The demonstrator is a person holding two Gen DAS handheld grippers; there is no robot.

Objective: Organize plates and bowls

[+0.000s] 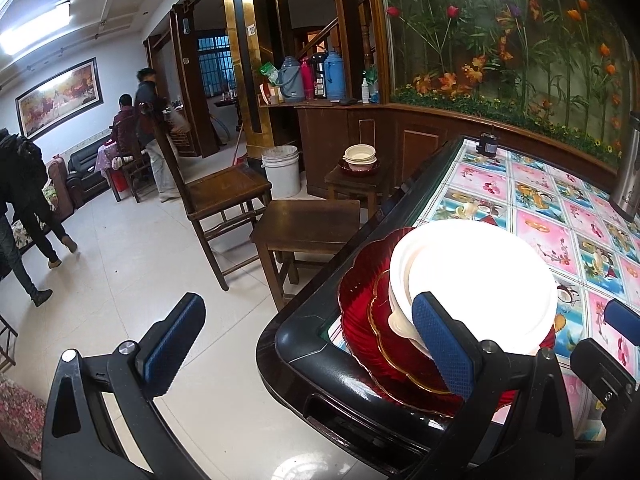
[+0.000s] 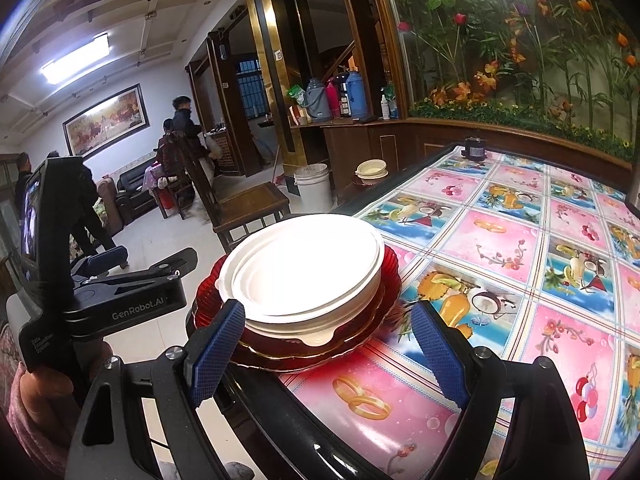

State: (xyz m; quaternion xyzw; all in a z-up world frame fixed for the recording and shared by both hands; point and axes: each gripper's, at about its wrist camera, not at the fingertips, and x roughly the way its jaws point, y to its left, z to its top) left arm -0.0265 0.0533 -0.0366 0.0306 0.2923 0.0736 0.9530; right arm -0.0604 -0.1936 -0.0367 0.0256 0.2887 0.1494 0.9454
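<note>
We see both tools wide open: left tool (image 1: 308, 348) & right tool (image 2: 328, 356) by white bowls (image 2: 300, 268) on red plates (image 2: 384, 280), surface (image 2: 500, 248) corner.

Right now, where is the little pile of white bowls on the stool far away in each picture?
Left wrist view: the far white bowls sit on a small wooden stool, just above the picture's middle, right of the white bucket.
Right wrist view: the far white bowls appear above the middle, just past the table's far-left edge; the stool is mostly hidden.
Shared landmark: the white bucket stands just left of them in both.
</note>
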